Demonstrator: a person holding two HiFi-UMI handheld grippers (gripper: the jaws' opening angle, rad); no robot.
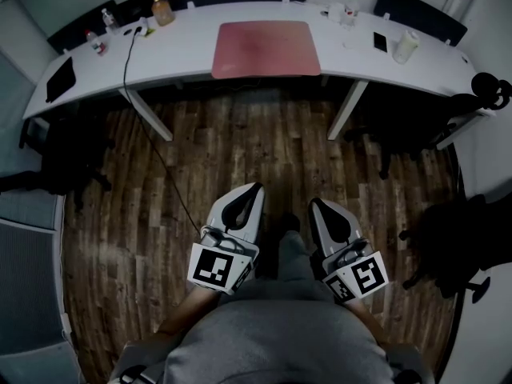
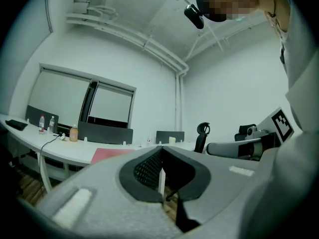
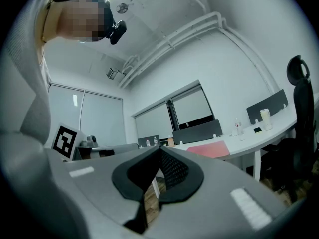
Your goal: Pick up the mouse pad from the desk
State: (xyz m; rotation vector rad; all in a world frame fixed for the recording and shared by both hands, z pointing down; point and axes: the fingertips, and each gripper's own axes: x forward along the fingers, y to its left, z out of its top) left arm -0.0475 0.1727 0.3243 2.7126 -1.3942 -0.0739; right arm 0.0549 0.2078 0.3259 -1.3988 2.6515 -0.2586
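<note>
A pink mouse pad [image 1: 266, 49] lies flat at the middle of the long white desk [image 1: 184, 54]. It shows as a thin pink strip in the left gripper view [image 2: 110, 154] and in the right gripper view [image 3: 209, 149]. My left gripper [image 1: 254, 187] and right gripper [image 1: 314, 202] are held side by side over the wooden floor, well short of the desk and pointing toward it. Both are shut with nothing between the jaws. In each gripper view the grey jaws [image 2: 160, 159] [image 3: 160, 158] meet at their tips.
On the desk stand bottles [image 1: 102, 30] and an orange drink [image 1: 163, 10] at the left, a black tablet [image 1: 61, 78], a cable [image 1: 128, 62], a phone [image 1: 380, 42] and a cup [image 1: 406, 46] at the right. Black chairs [image 1: 448, 238] stand to the right and left [image 1: 56, 174].
</note>
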